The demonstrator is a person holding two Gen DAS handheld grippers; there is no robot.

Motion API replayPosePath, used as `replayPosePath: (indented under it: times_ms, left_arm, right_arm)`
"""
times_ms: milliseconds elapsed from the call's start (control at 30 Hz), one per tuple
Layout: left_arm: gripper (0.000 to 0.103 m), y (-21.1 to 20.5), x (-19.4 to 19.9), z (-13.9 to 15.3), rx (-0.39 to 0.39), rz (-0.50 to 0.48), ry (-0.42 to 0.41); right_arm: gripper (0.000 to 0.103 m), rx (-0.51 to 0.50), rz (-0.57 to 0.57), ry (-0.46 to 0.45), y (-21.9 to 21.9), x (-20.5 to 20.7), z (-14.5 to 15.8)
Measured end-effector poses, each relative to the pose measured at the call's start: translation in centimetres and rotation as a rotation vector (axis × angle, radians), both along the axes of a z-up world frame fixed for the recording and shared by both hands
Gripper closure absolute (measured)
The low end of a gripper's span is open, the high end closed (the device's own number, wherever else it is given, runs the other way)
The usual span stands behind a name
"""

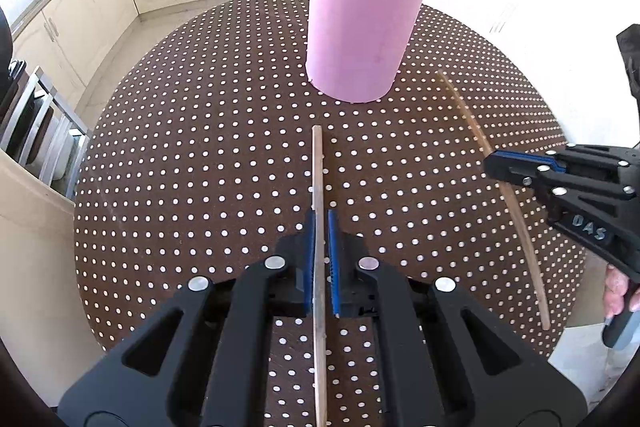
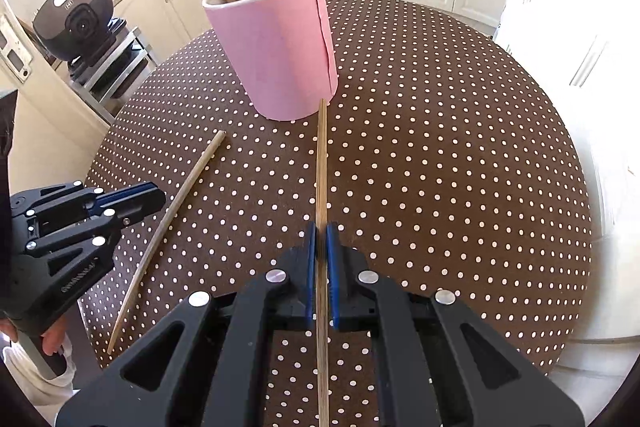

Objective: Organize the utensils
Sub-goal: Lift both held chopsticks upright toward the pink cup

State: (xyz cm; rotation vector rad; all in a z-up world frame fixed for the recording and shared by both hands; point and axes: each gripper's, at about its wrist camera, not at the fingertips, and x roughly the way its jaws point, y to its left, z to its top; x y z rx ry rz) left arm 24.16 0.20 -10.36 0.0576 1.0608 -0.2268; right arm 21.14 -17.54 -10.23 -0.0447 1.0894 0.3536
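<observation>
- We hold one wooden stick in each gripper; the left gripper is clenched on the left stick and the right gripper is clenched on the right stick.
- Both sticks are over the dotted table, near the pink cup, which already holds other sticks.
- Each stick runs straight along the fingers of its gripper, with its far end toward the cup; the right one ends just beside the cup's base.
- To do this step well, we should lift each stick above the rim, turn it upright, and lower it in without pushing the cup over.
</observation>
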Motion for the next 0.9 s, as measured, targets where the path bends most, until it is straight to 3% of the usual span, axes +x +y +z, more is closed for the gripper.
replayPosePath:
  times_ms: [233,300,367,400,500,567,700,767,900]
  left_arm:
    - [0.095,-0.8,-0.3,-1.0,0.019,-0.04,0.019]
    - [0.085,-1.3,-0.1,-1.9,0.021,-0.044,0.041]
    - [0.051,-1.3,0.0,-2.4,0.018,-0.029,0.039]
    - [0.041,-1.1,-0.1,-2.4,0.01,-0.022,0.023]
    - [0.042,-1.0,-0.3,-2.3,-0.001,-0.019,0.013]
    - [0.065,-1.1,0.1,-2.9,-0.006,-0.021,0.046]
    - [0.073,-2.1,-0.1,-3.4,0.069,-0.031,0.028]
    - [0.096,-2.3,-0.2,-3.3,0.066,-0.01,0.042]
    - [0.097,-2.4,-0.2,-2.8,0.014,-0.002,0.027]
  right_arm:
    - [0.098,-0.011,0.017,0.02,0.5,-0.4,-0.2]
    - [0.098,-0.008,0.021,0.023,0.8,-0.5,-0.3]
    - [0.098,-0.008,0.026,0.024,0.9,-0.6,-0.3]
    - [0.098,-0.009,0.028,0.025,0.9,-0.6,-0.2]
    - [0.098,-0.012,0.029,0.03,1.1,-0.7,-0.4]
    - [0.098,-0.013,0.028,0.032,1.1,-0.6,-0.4]
    - [0.098,-0.009,0.029,0.037,1.2,-0.3,-0.6]
    - [0.098,-0.012,0.028,0.042,1.3,-0.2,-0.8]
    - [0.098,-0.005,0.024,0.037,1.2,-0.2,-0.8]
